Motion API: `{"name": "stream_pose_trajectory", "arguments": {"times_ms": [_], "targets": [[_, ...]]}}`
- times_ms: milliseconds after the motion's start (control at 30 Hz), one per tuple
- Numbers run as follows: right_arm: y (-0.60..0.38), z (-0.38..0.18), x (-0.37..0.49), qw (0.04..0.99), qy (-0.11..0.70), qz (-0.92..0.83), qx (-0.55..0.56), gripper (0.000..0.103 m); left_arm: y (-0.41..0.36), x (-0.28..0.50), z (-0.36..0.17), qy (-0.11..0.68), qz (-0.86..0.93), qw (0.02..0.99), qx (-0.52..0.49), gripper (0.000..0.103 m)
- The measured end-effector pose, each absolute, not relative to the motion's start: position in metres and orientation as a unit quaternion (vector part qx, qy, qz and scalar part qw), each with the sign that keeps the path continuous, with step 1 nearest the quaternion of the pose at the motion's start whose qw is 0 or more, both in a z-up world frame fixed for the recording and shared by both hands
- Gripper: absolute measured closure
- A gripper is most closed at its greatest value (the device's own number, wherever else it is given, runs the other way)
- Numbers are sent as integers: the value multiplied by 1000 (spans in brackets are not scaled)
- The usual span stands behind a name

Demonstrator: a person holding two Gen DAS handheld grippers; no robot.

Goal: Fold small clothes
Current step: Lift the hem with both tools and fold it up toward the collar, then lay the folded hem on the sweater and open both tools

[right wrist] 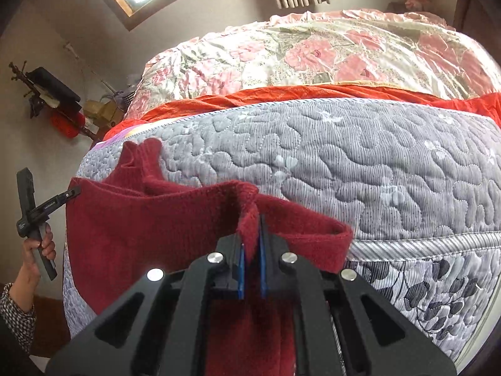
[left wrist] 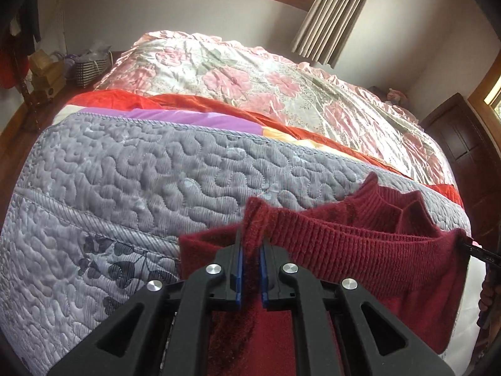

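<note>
A small dark red knit sweater point(left wrist: 369, 244) with a ribbed high collar hangs stretched between my two grippers, above the near edge of the grey quilted bedspread point(left wrist: 131, 169). My left gripper point(left wrist: 251, 241) is shut on one shoulder of it. My right gripper point(right wrist: 251, 238) is shut on the other shoulder of the sweater point(right wrist: 150, 219). In the right wrist view the left gripper point(right wrist: 73, 192) shows at the far left, held by a hand point(right wrist: 40, 247). In the left wrist view the right gripper's tip point(left wrist: 469, 244) shows at the far right. The sweater's lower part hangs hidden behind the jaws.
Beyond the grey bedspread point(right wrist: 360, 163) lie an orange-red blanket point(left wrist: 200, 100) and a pink floral quilt point(left wrist: 250, 75). A checked basket point(left wrist: 89, 67) and boxes stand at the bed's far left. A curtain point(left wrist: 335, 9) hangs by the window; a dark wooden cabinet point(left wrist: 463, 144) stands on the right.
</note>
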State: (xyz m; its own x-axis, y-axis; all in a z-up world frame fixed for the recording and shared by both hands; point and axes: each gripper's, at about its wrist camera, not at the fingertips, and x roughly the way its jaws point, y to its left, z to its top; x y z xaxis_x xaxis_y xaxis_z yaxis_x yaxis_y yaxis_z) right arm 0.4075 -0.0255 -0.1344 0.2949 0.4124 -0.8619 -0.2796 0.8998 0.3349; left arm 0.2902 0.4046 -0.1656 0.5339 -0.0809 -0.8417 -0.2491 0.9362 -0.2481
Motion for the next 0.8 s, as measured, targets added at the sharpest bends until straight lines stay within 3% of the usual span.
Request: {"name": "stream_pose_trajectory", "arguments": {"times_ms": [333,400,433,500,533,800], "targets": [[-28,-156,411,795,568,199,70,94,403,302,-203,510,81,841,-160,83],[-27,-152,408,795,569,200,70,86,403,300,-199,511,85,840,-162,78],[-28,-148,405,795,568,201,72,83,404,299,-196,511,87,839,-165,70],[-33,-137,395,797,566,197,77,61,405,290,-186,509,92,840,-163,56],[-37,-131,387,799,561,202,81,57,405,283,-180,506,94,843,-156,54],[-64,-128,267,768,591,238,60,55,380,188,-150,507,77,852,-108,47]]}}
